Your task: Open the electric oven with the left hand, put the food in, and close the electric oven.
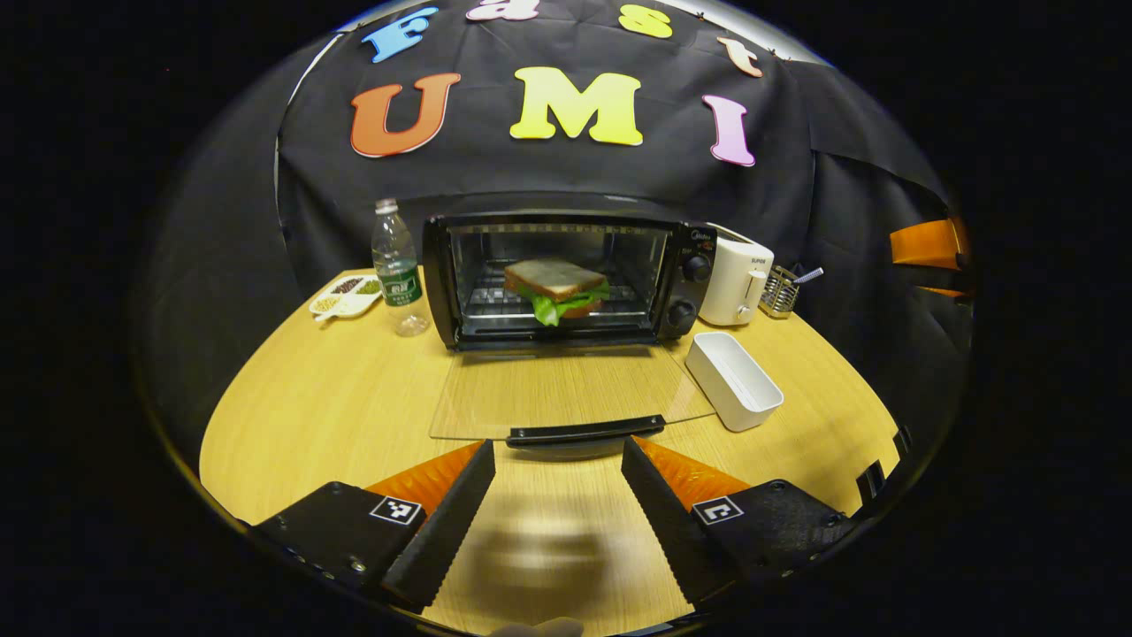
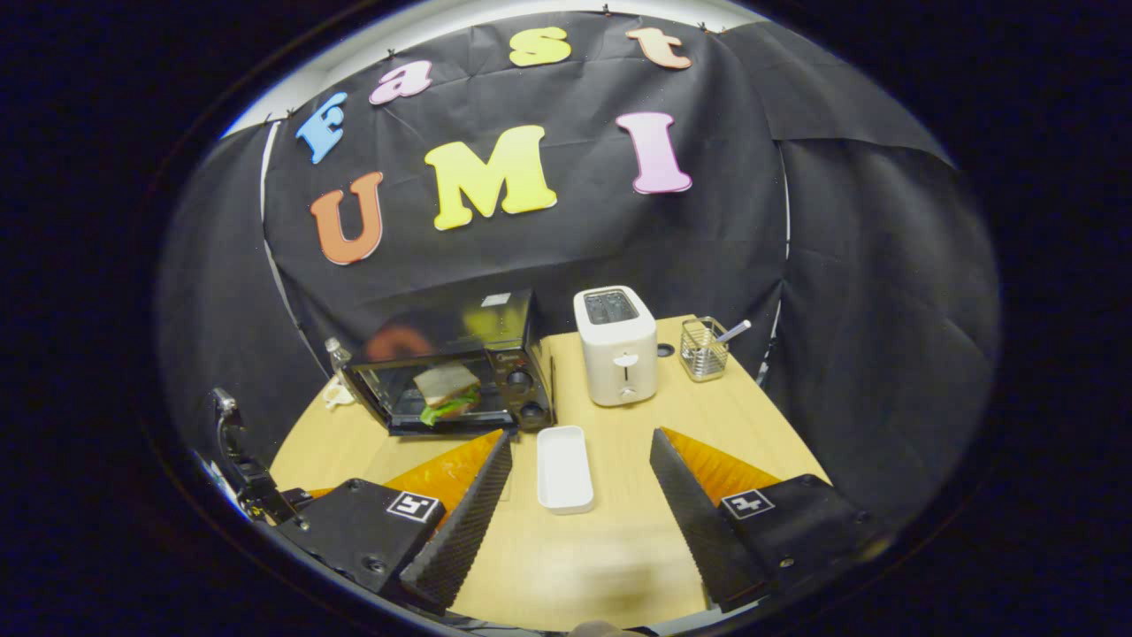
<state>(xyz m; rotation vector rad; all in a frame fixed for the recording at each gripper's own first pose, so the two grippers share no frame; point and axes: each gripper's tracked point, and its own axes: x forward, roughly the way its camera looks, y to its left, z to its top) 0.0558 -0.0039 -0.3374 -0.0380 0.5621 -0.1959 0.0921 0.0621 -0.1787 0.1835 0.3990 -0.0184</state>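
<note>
In the left gripper view, a water bottle (image 1: 397, 270) stands at ten o'clock on the wooden surface (image 1: 309, 416). At twelve, the electric oven (image 1: 566, 279) faces the camera, long axis left-right, its glass door (image 1: 566, 394) folded flat, a sandwich (image 1: 555, 290) on the rack. The left tongs (image 1: 557, 460) are spread, just short of the door handle (image 1: 585, 432). A white tray (image 1: 732, 379) lies at two. The right tongs (image 2: 579, 456) are spread, empty.
</note>
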